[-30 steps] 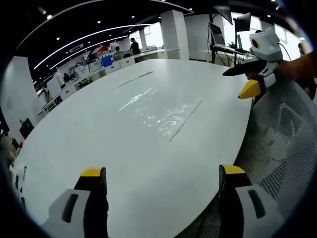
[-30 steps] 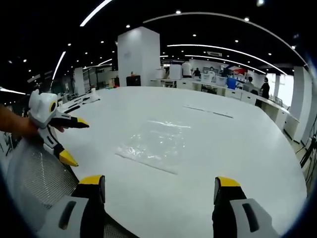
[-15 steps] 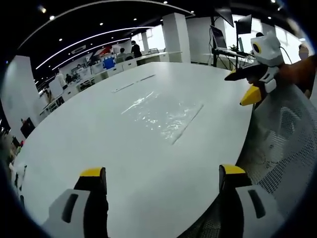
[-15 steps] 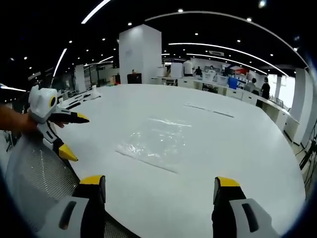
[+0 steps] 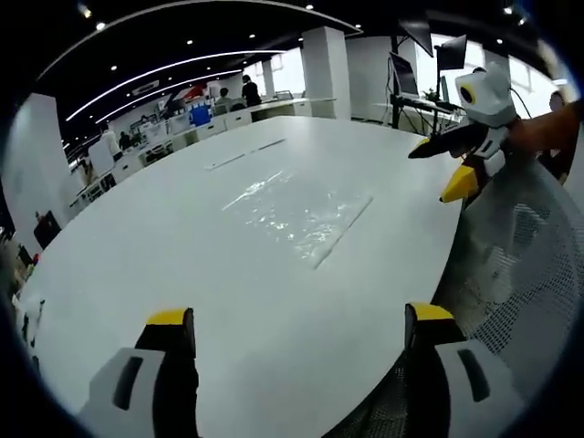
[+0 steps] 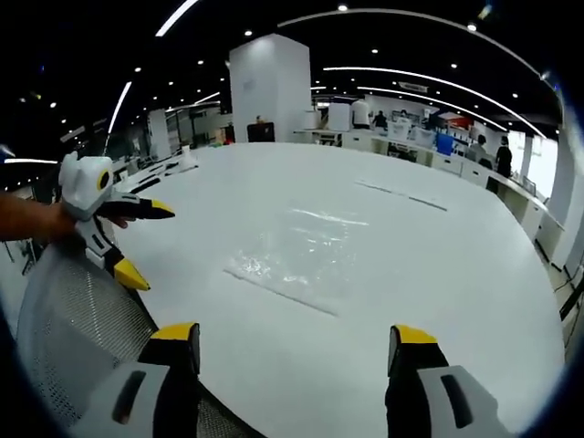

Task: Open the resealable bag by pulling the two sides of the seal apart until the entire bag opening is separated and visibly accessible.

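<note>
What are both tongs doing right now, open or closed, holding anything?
Left tongs: open, holding nothing.
Right tongs: open, holding nothing.

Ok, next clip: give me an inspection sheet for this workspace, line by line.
Surface: large white table, rounded edge.
Job's things: clear resealable bag lying flat mid-table, untouched; whether the seal is open cannot be told.
Clutter: nothing seen near the bag; two thin strips farther back.
Grippers: left gripper and right gripper both open, short of the bag, holding nothing.
Cables: nothing seen on the table.
Surroundings: mesh chair back at the table edge; open office with a pillar, desks and people beyond.
</note>
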{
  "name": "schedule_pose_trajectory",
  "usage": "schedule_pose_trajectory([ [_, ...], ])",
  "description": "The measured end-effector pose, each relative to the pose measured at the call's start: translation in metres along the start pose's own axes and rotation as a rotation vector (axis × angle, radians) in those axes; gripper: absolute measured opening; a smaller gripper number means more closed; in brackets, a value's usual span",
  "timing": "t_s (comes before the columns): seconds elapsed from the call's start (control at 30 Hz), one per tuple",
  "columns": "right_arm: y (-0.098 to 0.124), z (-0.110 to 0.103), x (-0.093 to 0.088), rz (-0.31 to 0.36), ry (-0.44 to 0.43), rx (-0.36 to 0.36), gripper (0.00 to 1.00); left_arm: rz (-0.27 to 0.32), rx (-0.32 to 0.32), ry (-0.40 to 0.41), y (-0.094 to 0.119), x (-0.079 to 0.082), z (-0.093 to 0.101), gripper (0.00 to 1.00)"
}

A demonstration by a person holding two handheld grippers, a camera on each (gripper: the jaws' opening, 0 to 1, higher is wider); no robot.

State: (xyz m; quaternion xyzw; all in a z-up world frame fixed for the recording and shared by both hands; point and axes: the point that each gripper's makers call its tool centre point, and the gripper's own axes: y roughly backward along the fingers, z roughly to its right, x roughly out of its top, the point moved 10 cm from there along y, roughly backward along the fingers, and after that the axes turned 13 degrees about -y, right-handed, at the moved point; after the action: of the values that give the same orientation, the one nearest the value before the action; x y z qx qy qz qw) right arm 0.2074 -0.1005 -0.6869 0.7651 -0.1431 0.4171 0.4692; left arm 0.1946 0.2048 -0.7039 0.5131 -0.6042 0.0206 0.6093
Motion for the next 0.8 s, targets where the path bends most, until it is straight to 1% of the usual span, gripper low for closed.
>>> schedule_pose_trajectory([
  [0.07, -0.005, 0.002, 0.004, -0.024, 0.018, 0.028, 0.82, 0.001, -0.003, -0.004, 0.000, 0.001, -0.001, 0.95],
  [0.13, -0.011, 0.004, 0.007, -0.057, 0.046, 0.053, 0.78, 0.002, -0.004, 0.017, 0.001, 0.000, -0.004, 0.95],
  [0.2, -0.017, 0.006, 0.010, -0.066, 0.074, 0.067, 0.77, 0.005, 0.001, 0.033, 0.003, 0.001, -0.007, 0.95],
  [0.23, -0.020, 0.006, 0.011, -0.068, 0.081, 0.071, 0.77, 0.007, 0.002, 0.029, 0.004, 0.001, -0.008, 0.95],
  [0.37, -0.030, 0.007, 0.012, -0.102, 0.154, 0.097, 0.73, 0.008, 0.007, 0.027, 0.006, 0.006, -0.011, 0.95],
  [0.43, -0.037, 0.009, 0.011, -0.117, 0.172, 0.111, 0.69, 0.001, 0.000, 0.016, 0.006, 0.007, -0.010, 0.95],
  [0.5, -0.042, 0.009, 0.010, -0.137, 0.182, 0.129, 0.69, 0.000, -0.008, 0.011, 0.006, 0.009, -0.008, 0.94],
  [0.6, -0.048, 0.009, 0.009, -0.161, 0.229, 0.143, 0.64, 0.000, -0.022, 0.003, 0.007, 0.013, -0.005, 0.94],
  [0.7, -0.056, 0.006, 0.013, -0.181, 0.274, 0.168, 0.61, 0.000, -0.053, 0.007, 0.006, 0.017, -0.002, 0.95],
  [0.8, -0.065, 0.005, 0.018, -0.194, 0.290, 0.177, 0.59, -0.004, -0.067, 0.011, 0.006, 0.019, -0.001, 0.95],
])
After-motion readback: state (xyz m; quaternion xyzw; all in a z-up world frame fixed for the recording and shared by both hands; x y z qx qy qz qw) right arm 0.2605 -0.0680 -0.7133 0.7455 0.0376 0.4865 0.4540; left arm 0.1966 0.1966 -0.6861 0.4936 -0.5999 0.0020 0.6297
